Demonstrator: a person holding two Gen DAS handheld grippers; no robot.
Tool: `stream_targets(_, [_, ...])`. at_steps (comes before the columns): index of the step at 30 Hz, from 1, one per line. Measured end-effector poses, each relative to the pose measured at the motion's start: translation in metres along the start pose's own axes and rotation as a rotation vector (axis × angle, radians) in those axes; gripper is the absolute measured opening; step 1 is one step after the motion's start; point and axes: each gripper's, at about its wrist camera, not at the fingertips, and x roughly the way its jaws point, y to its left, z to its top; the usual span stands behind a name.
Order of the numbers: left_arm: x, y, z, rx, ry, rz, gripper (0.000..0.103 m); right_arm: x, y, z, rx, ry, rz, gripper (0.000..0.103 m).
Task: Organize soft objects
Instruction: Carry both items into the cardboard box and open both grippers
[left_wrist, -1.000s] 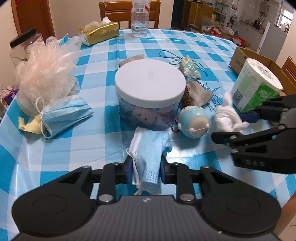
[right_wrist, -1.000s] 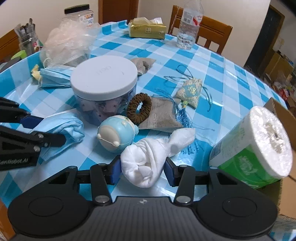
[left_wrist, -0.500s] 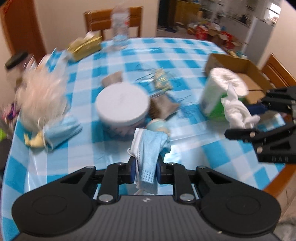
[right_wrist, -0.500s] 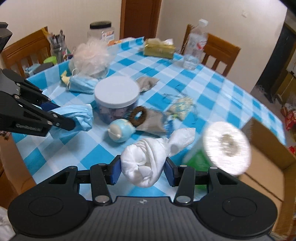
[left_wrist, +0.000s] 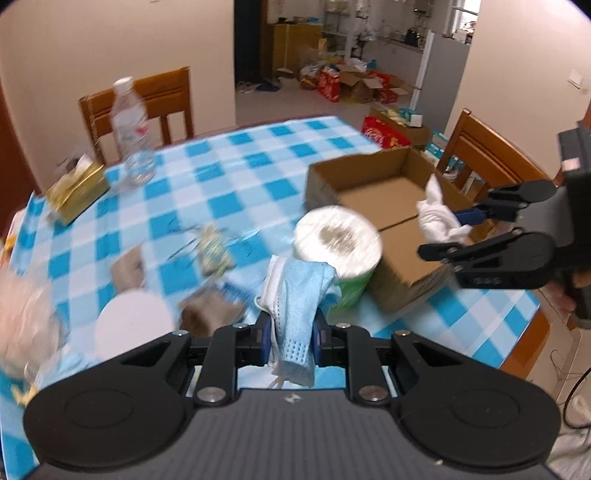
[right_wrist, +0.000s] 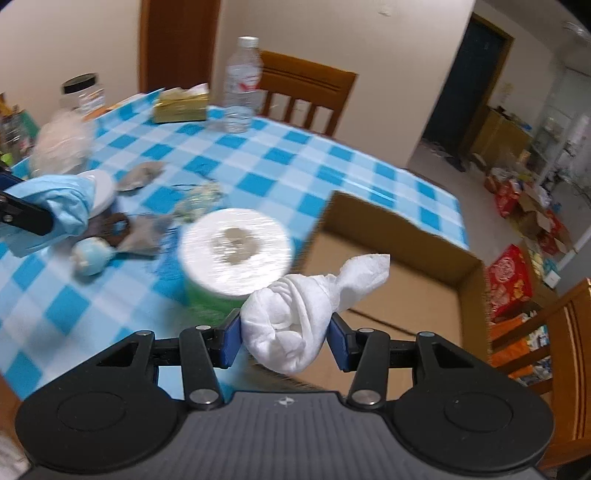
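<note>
Our left gripper (left_wrist: 289, 335) jaws are closed on a mask (left_wrist: 300, 295); our right gripper (right_wrist: 283, 336) jaws clamp a sock (right_wrist: 295, 325), box (right_wrist: 391, 258) ahead.

I see a crumpled blue mask (left_wrist: 295, 314), white ear loops hanging loose, pinched between my left gripper's (left_wrist: 290, 334) pads and held up off the table. A balled white cloth (right_wrist: 295, 328), one twisted tail sticking up to the right, is clamped in my right gripper (right_wrist: 284, 339), above the near edge of the open cardboard box (right_wrist: 388, 258), whose inside looks bare.
</note>
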Motion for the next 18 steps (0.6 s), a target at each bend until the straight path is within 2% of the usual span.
stream_targets(2, [0.005, -0.011, 0.014, 0.016, -0.01, -0.014, 0.019, 0.009, -0.012, 0.0, 0.019, -0.008, -0.008, 0.055])
stream_targets(3, [0.008, -0.017, 0.021, 0.021, -0.016, -0.017, 0.019, 0.013, -0.017, 0.0, 0.034, -0.016, -0.012, 0.059])
stream_targets(6, [0.016, -0.034, 0.042, 0.04, -0.046, -0.024, 0.019, 0.028, -0.028, -0.003, 0.06, -0.02, 0.011, 0.09])
stream_targets(7, [0.019, -0.038, 0.048, 0.042, -0.055, -0.024, 0.019, 0.031, -0.03, -0.005, 0.067, -0.018, 0.021, 0.093])
stream_targets(12, [0.039, -0.062, 0.087, 0.077, -0.106, -0.032, 0.019, 0.029, -0.033, -0.015, 0.076, -0.006, 0.067, 0.096])
stream_targets(15, [0.059, -0.077, 0.109, 0.092, -0.106, -0.044, 0.019, 0.021, -0.038, -0.021, 0.101, -0.017, 0.081, 0.102])
stream_targets(18, [0.08, -0.092, 0.127, 0.106, -0.097, -0.068, 0.022, 0.012, -0.044, -0.026, 0.117, -0.032, 0.084, 0.103])
